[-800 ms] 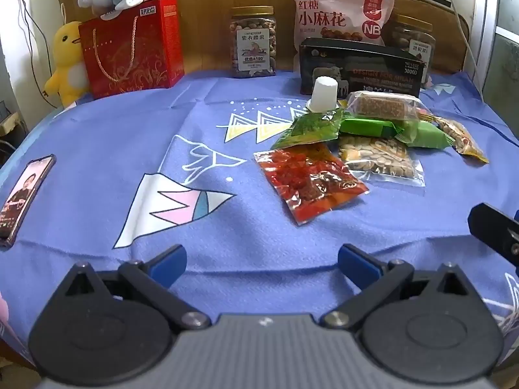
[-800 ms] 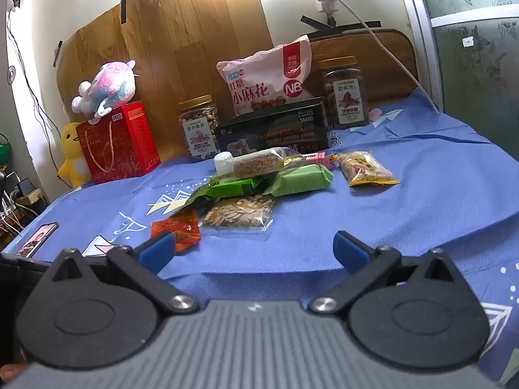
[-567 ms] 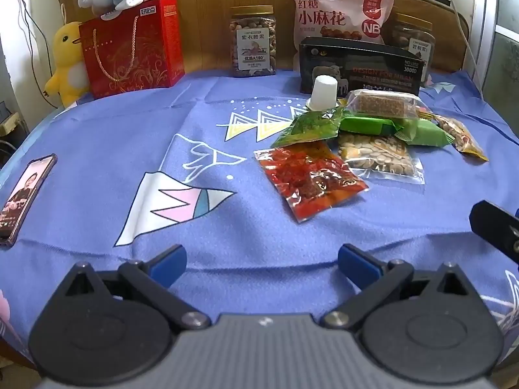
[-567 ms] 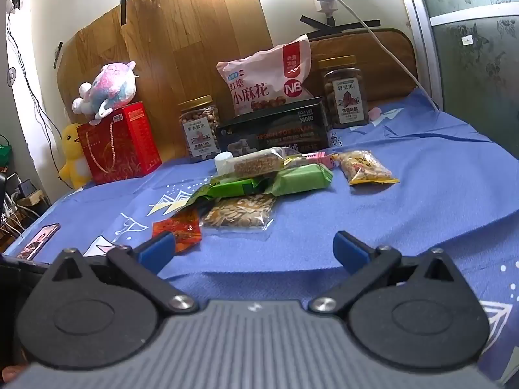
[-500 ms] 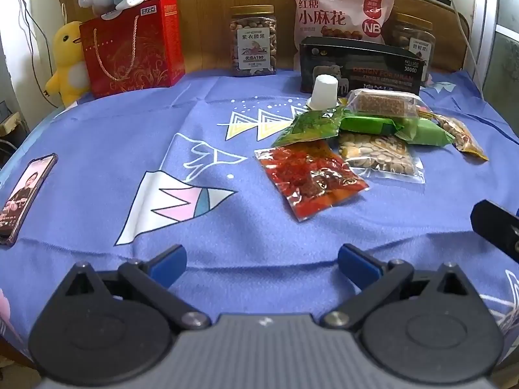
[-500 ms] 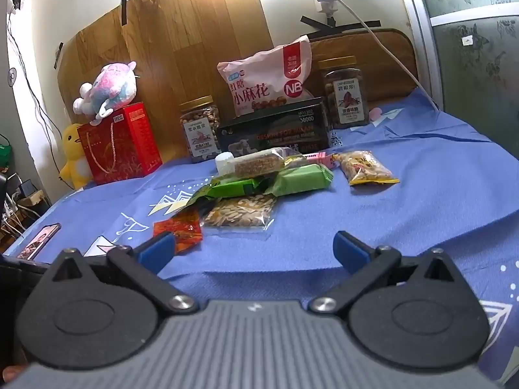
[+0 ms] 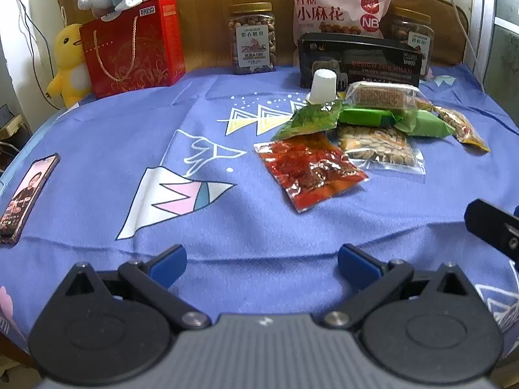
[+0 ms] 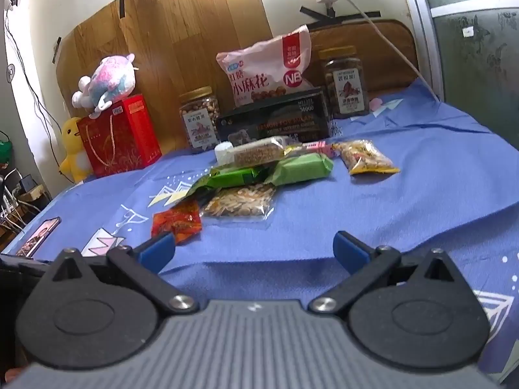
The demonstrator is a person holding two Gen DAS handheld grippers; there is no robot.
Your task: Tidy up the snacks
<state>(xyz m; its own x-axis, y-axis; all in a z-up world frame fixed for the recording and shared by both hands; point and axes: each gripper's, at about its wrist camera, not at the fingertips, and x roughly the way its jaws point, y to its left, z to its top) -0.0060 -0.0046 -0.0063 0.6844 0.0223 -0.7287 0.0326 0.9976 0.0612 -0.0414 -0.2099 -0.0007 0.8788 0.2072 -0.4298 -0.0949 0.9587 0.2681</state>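
Left gripper [image 7: 261, 261] and right gripper [image 8: 254, 248] both gape wide (nothing between them) above the blue cloth [image 7: 227, 227].

A blue patterned cloth [image 7: 97, 149] covers the desk. Along its back edge stand a red gift bag [image 7: 133, 47], two nut jars [image 7: 253, 39] and a black box [image 7: 360, 61]. Snack packets [image 7: 311, 170] lie right of centre; a phone [image 7: 27, 193] lies at the left edge.

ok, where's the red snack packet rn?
Left wrist view, right of centre: red snack packet flat on the blue cloth, beside the clear seed bag.
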